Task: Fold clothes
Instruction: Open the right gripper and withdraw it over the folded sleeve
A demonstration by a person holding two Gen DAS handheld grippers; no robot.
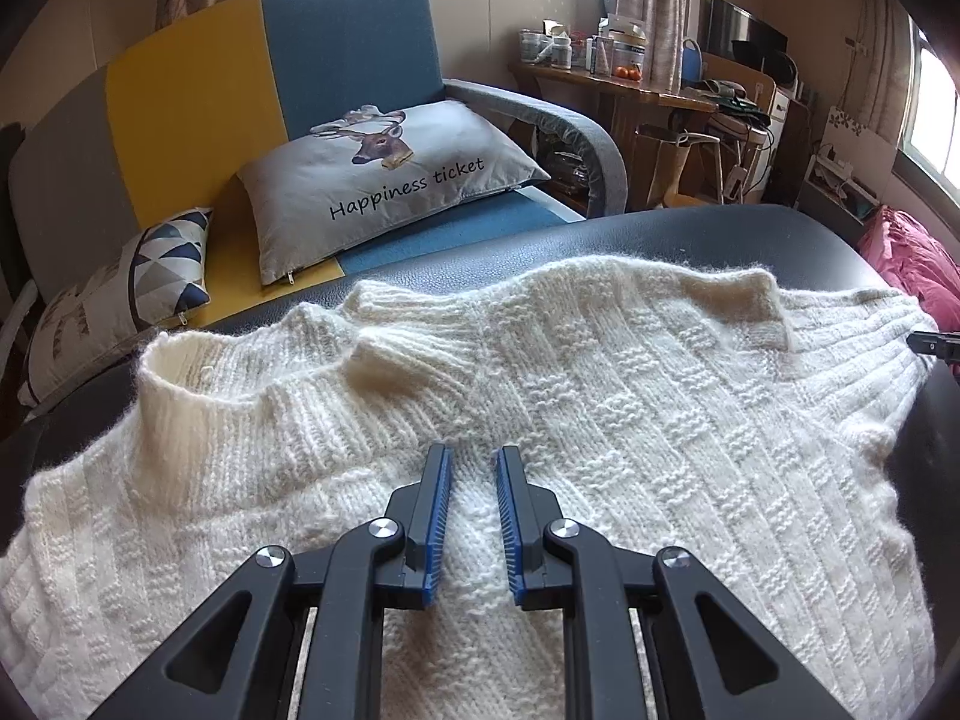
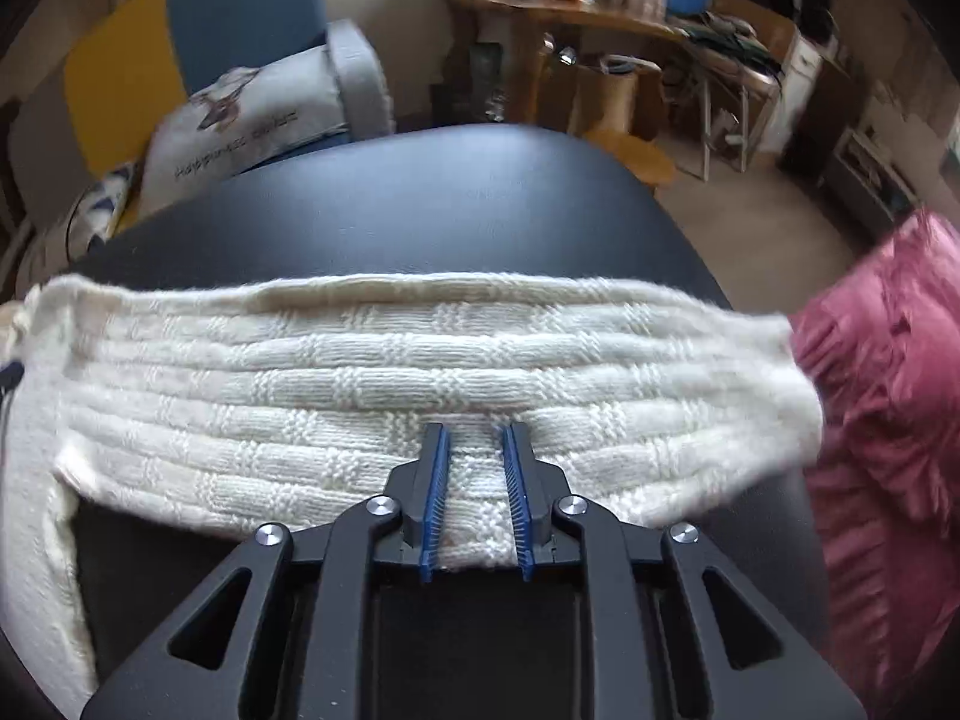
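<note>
Left claw (image 1: 474, 519) hovers parted above the cream sweater (image 1: 600, 420); right claw (image 2: 477, 498), also parted, straddles its edge without clenching. Sweater lies spread on the black tabletop (image 2: 420, 204). Beyond: sofa (image 1: 336, 60), deer pillow (image 1: 384, 180), cluttered desk (image 1: 606, 84), pink garment (image 2: 888, 420) alongside.

Cream knitted sweater (image 1: 600, 420) lies spread flat on the black surface, basket-weave blocks across the body, ribbed high collar (image 1: 198, 384) open at the left. 1 ribbed cuff (image 1: 390, 360) sits folded in just beside the collar, hem to the right.
</note>
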